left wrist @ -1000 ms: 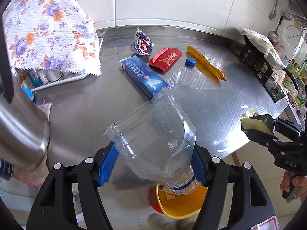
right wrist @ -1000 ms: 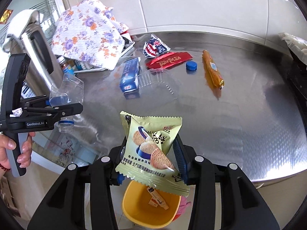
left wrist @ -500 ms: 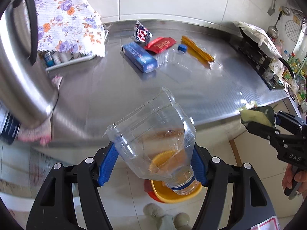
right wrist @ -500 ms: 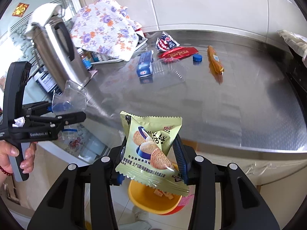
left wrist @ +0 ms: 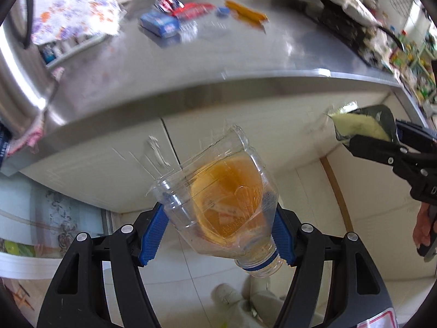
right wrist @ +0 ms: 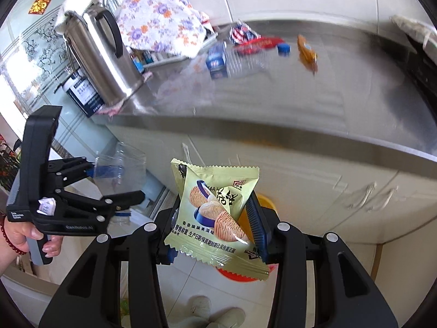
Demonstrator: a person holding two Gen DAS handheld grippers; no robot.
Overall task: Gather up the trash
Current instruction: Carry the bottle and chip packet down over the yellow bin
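While the left wrist view blurs, the left gripper clamps a cut clear bottle beyond the counter's front edge, over what seems the yellow bin seen through it. From the right wrist, the right gripper pinches a snack packet above that bin. Carrying to drop: next, centre each over the bin and release.

Trash left on the counter

The box, wrappers and cap lie near the counter's back edge; the kettle stands at its left end, the cloth behind it.
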